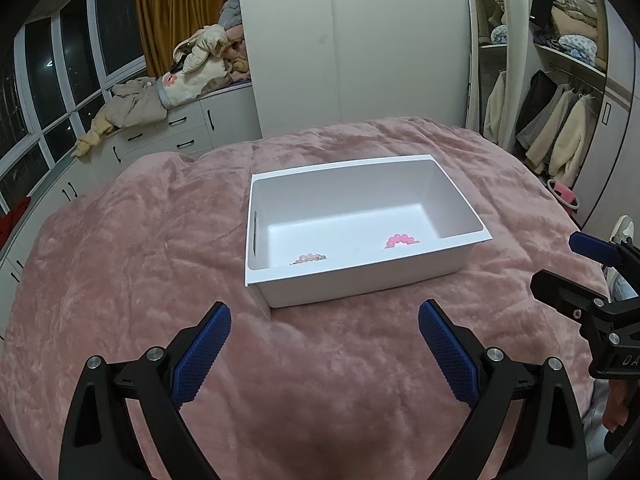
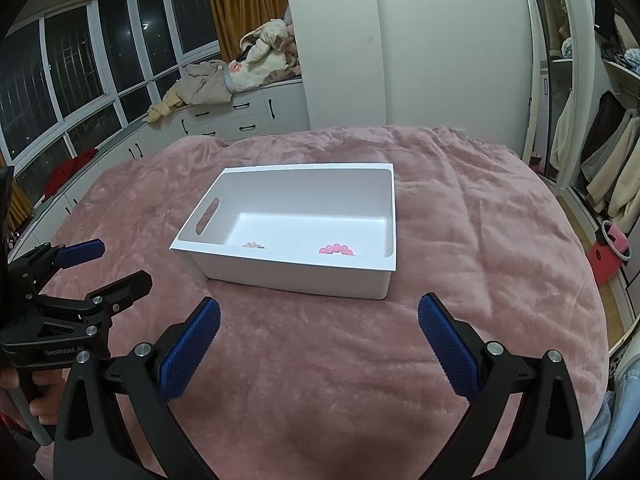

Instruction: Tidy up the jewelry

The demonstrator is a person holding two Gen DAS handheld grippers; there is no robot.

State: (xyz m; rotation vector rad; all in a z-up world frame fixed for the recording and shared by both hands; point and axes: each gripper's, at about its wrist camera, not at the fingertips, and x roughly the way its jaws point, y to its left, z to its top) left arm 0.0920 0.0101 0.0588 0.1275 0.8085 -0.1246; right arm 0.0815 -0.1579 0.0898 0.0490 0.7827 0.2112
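Note:
A white plastic bin (image 1: 360, 288) sits on the pink blanket; it also shows in the right wrist view (image 2: 296, 276). Inside lie a bright pink bead bracelet (image 1: 401, 239) (image 2: 337, 249) and a pale pink bracelet (image 1: 309, 258) (image 2: 253, 245), both partly hidden by the near wall. My left gripper (image 1: 325, 330) is open and empty, just short of the bin. My right gripper (image 2: 319, 322) is open and empty, also in front of the bin. Each gripper shows from the side in the other's view, the right one (image 1: 560, 264) and the left one (image 2: 120, 266).
The pink blanket (image 1: 160, 260) covers the bed all around the bin. White drawers with piled clothes (image 1: 160, 92) stand at the far left under windows. An open wardrobe with hanging coats (image 1: 560, 136) is at the right, with a mirror beside it.

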